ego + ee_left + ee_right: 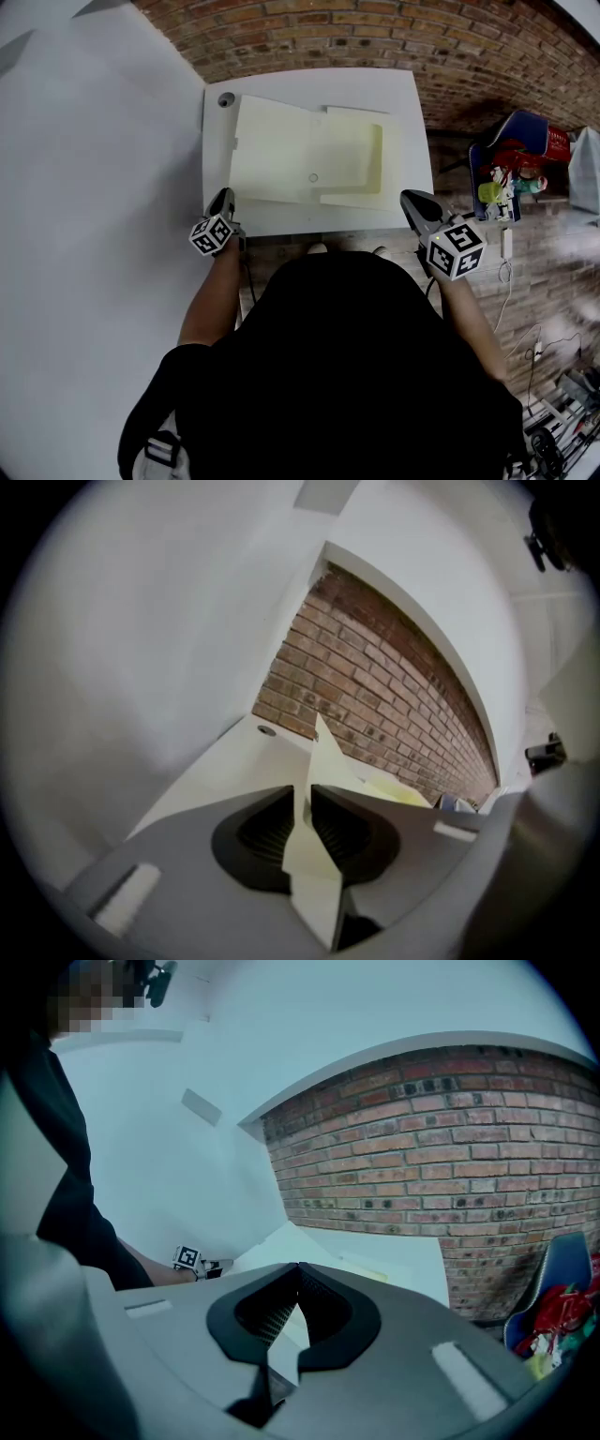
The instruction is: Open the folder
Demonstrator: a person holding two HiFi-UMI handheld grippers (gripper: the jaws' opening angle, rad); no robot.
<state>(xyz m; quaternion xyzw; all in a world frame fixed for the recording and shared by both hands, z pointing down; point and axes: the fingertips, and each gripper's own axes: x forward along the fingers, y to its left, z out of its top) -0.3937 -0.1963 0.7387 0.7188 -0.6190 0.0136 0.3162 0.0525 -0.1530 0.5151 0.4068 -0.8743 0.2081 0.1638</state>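
In the head view, the pale yellow folder point(300, 155) lies flat on the white table point(412, 103) in the upper middle of the frame. The left gripper point(223, 202) sits at the folder's lower left corner, and the right gripper point(412, 202) hangs off the table's lower right edge, apart from the folder.

In the left gripper view, the left gripper point(309, 789) is clamped on a thin edge of the folder's cover point(314, 855). The cover stands up on edge in the centre of the frame, above the table point(216, 761) and in front of the brick wall point(375, 696).

In the right gripper view, the right gripper point(298, 1269) has its jaws together with nothing between them.

The opening looks barely begun. One corner of the cover is gripped and lifted, and the cover has yet to be swung over and laid open.
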